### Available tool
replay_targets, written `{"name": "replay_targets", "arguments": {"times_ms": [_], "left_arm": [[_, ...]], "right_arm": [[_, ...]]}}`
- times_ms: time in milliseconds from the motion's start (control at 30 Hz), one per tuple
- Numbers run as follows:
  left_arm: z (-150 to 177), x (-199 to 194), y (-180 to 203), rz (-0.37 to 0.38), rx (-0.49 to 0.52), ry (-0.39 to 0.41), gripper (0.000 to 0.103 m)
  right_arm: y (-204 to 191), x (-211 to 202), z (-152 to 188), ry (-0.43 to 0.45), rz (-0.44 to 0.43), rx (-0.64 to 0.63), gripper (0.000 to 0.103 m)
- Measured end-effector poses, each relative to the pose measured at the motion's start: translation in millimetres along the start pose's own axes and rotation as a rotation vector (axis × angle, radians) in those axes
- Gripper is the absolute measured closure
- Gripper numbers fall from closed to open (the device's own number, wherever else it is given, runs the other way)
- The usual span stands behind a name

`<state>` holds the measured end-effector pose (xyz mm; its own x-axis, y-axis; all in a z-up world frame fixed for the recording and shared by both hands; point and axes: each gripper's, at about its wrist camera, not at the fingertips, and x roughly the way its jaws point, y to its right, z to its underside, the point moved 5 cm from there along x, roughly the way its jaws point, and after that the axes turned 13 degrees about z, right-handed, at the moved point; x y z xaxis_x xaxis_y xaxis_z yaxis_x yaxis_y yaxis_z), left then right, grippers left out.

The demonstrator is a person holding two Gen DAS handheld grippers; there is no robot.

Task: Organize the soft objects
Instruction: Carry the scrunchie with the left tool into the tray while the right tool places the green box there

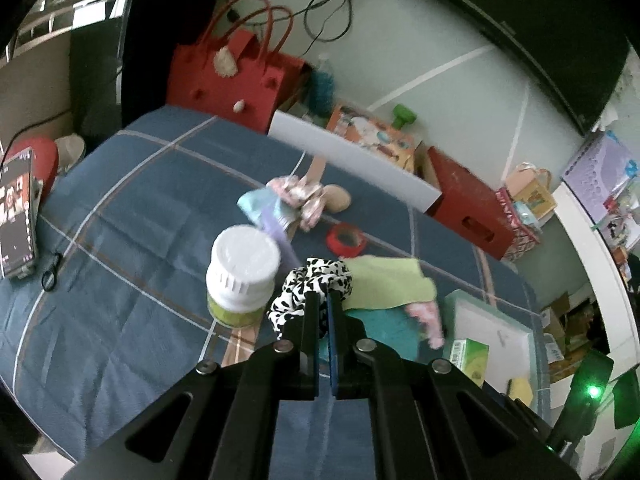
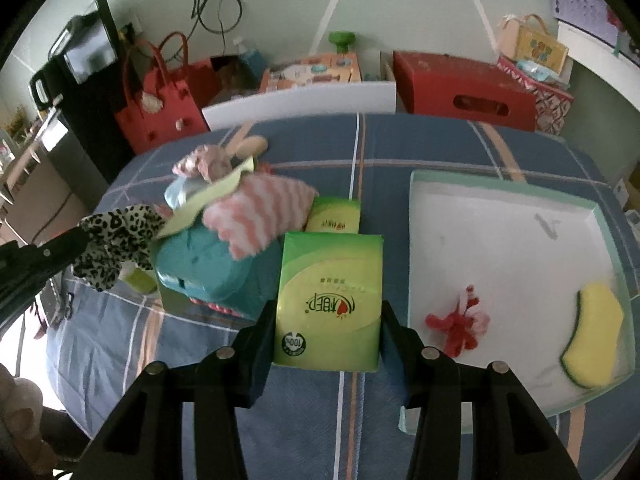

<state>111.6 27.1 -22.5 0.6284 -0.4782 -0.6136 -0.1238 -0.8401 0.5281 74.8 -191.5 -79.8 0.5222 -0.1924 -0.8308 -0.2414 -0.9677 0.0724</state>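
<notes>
Your left claw is closed on the spotted scrunchie, which hides part of the green cloth beside the white-lidded jar, while your right claw grips the green tissue pack, long axis pointing away, left of the tray on the blue bed cover.

The left wrist view looks forward along the left tongs, close above the blue plaid bed, facing the far wall. The right wrist view looks along the right tongs from farther right, also toward that wall. Both share the red handbag, the red box and the pale tray.
</notes>
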Motion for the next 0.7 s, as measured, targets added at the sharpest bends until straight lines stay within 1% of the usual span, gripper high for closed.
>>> {"name": "replay_targets", "arguments": {"times_ms": [133, 267, 367, 433, 533, 700], "left_arm": [[-7.9, -16.8, 19.5, 0.016, 0.046, 0.044, 0.1], [-15.4, -22.4, 40.9, 0.041, 0.081, 0.052, 0.1], [-19.7, -20.9, 60.8, 0.06, 0.112, 0.048, 0.1], [-22.0, -15.0, 79.3, 0.081, 0.153, 0.039, 0.1], [-20.4, 1.3, 107.1, 0.106, 0.209, 0.004, 0.1], [-9.4, 36.1, 150.2, 0.15, 0.29, -0.073, 0.1]], "right_arm": [[10.0, -12.6, -7.2, 0.033, 0.001, 0.022, 0.053], [24.0, -19.1, -17.5, 0.048, 0.022, 0.051, 0.052], [39.5, -23.6, -26.4, 0.057, 0.054, 0.072, 0.053], [52.6, -25.7, -32.6, 0.06, 0.082, 0.092, 0.052], [72.4, -25.4, -38.0, 0.056, 0.129, 0.118, 0.052], [108.2, -14.6, -42.8, 0.013, 0.17, 0.183, 0.052]]}}
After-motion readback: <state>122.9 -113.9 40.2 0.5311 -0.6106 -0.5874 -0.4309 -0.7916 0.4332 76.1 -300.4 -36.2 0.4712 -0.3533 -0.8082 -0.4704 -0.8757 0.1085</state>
